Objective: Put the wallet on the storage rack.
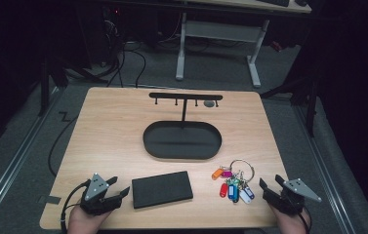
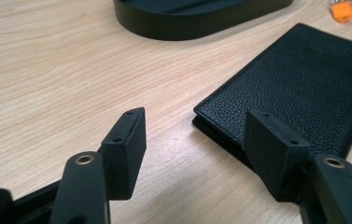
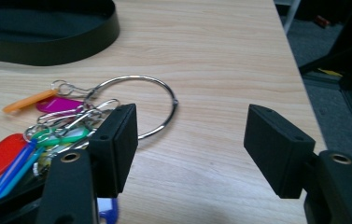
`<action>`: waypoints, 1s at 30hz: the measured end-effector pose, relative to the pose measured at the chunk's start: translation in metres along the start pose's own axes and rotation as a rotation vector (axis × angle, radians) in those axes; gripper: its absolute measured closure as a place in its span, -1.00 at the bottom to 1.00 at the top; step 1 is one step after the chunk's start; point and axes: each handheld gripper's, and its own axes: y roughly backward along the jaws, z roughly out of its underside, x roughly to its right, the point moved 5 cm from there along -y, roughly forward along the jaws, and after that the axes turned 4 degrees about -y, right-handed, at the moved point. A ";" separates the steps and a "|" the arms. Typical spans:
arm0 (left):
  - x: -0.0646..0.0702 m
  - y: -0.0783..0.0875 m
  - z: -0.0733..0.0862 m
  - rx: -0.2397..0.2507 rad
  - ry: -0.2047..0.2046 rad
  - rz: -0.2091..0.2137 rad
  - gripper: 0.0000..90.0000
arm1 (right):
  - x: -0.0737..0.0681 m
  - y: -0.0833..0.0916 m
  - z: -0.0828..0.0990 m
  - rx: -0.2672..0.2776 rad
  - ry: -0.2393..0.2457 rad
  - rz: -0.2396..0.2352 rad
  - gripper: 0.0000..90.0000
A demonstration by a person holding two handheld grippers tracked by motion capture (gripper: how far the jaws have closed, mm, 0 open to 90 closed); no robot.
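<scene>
A pale wooden table (image 1: 113, 126) stands in a dark room. The left gripper (image 1: 114, 187), jaws spread and empty, sits just beside the black wallet (image 1: 162, 189), whose long side runs left to right. The right gripper (image 1: 271, 184), also spread, is near the key bunch (image 1: 233, 183). The oval tray (image 1: 182, 140) with its hook stand (image 1: 185, 97) lies beyond, clear of both.

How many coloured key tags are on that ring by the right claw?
6 that I can make out on the ring: orange, pink, red, blue, green, and white. They overlap in a bunch, so more may be hidden.
</scene>
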 end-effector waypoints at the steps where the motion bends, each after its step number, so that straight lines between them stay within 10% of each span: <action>1: 0.002 0.000 0.000 0.000 -0.008 0.001 -0.11 | -0.002 -0.001 0.000 0.007 0.009 -0.012 -0.23; 6: 0.005 -0.003 -0.003 -0.006 -0.039 -0.006 -0.06 | -0.005 0.000 0.002 0.013 0.056 -0.030 -0.24; 18: 0.011 -0.005 0.000 -0.041 -0.088 -0.012 0.16 | -0.001 0.003 -0.001 0.032 -0.026 -0.103 -0.23; 30: 0.008 -0.008 0.003 -0.089 -0.051 -0.017 0.66 | -0.004 0.001 -0.001 0.029 -0.004 -0.127 -0.22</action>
